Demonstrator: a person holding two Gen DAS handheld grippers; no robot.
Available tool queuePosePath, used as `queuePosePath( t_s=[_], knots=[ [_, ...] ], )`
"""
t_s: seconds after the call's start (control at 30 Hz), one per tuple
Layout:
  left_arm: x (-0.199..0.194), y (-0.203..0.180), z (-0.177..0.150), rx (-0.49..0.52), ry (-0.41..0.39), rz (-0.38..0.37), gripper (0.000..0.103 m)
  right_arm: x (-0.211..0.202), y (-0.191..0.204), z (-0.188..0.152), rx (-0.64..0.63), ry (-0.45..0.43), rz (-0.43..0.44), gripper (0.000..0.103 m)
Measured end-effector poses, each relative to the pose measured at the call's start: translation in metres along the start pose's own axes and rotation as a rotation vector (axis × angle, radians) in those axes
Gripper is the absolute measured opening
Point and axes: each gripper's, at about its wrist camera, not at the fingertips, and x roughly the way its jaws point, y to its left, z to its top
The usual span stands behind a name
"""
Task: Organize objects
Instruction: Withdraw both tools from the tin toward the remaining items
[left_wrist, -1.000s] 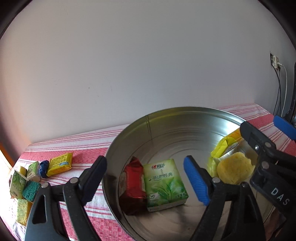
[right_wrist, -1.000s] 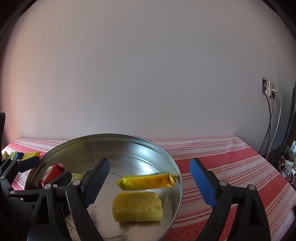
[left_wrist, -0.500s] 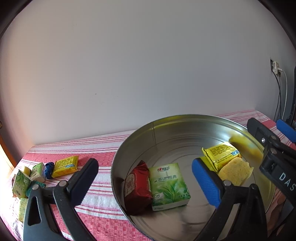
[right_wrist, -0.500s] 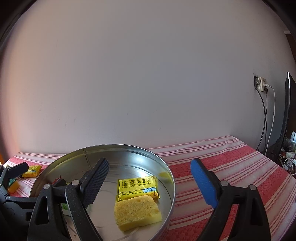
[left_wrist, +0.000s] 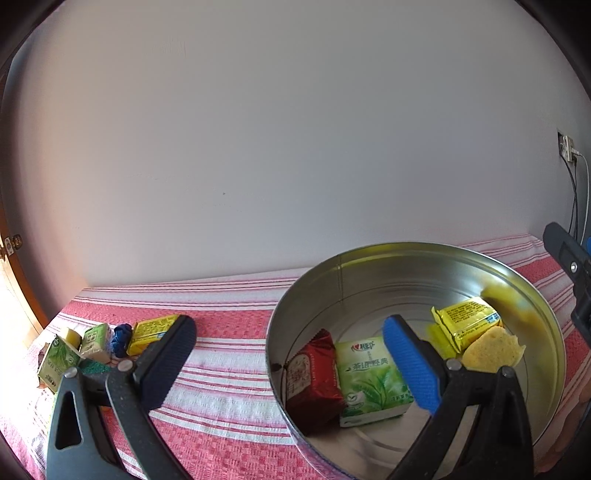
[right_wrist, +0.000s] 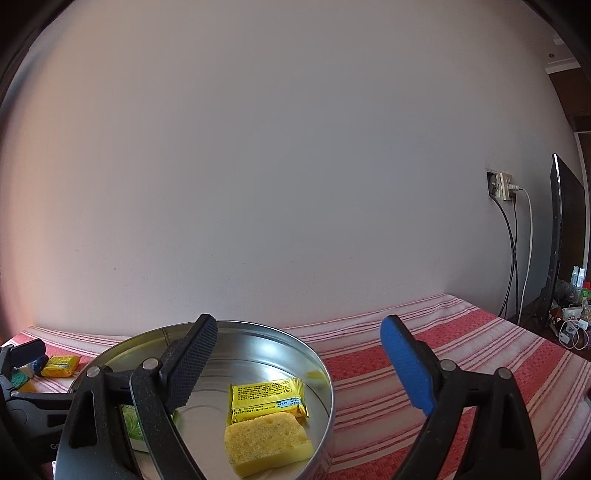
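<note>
A round metal tin (left_wrist: 369, 254) stands on the red-striped cloth. Inside it lie a red packet (left_wrist: 312, 384), a green tissue pack (left_wrist: 369, 376), a yellow packet (left_wrist: 465, 321) and a yellow sponge (left_wrist: 491, 349). My left gripper (left_wrist: 288, 321) is open and empty, straddling the tin's left rim. In the right wrist view my right gripper (right_wrist: 299, 325) is open and empty above the tin (right_wrist: 258, 325), with the yellow packet (right_wrist: 267, 400) and sponge (right_wrist: 267, 443) below it. A second yellow packet (left_wrist: 151, 328) lies on the cloth to the left.
Left of the tin sit small green boxes (left_wrist: 96, 341), a blue item (left_wrist: 121, 338) and a green sponge (left_wrist: 94, 367). A white wall stands close behind the table. A wall socket (right_wrist: 504, 186) with cables and a dark screen (right_wrist: 565, 236) are at the right.
My left jaws opened wider and the hand drew back to the left, so the tin sits further right. The yellow packet dropped flat beside the sponge. The right view tilted upward.
</note>
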Motion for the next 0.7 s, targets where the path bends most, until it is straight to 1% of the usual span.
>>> queuePosePath(
  t_s=[0.1,0.27,0.3,0.33,0.53,0.7],
  knots=[
    [-0.001,0.008,-0.001,-0.014,-0.004,0.018,0.102,-0.007,-0.001,0.001,0.019,-0.036,0.003,0.092],
    [-0.007,0.027,-0.006,-0.028,-0.021,0.046,0.102,-0.022,-0.007,0.001,0.079,-0.141,-0.004,0.092],
    [-0.008,0.031,-0.007,-0.036,-0.025,0.049,0.102,-0.024,-0.007,0.000,0.086,-0.148,-0.008,0.094],
    [-0.008,0.036,-0.008,-0.043,-0.027,0.055,0.102,-0.025,-0.007,0.001,0.090,-0.149,-0.008,0.097],
    [-0.005,0.054,-0.018,-0.049,-0.003,0.073,0.102,-0.026,-0.006,0.001,0.095,-0.135,-0.015,0.097],
    [-0.008,0.064,-0.023,-0.059,0.000,0.077,0.102,-0.030,-0.008,0.000,0.121,-0.133,-0.047,0.097]
  ],
)
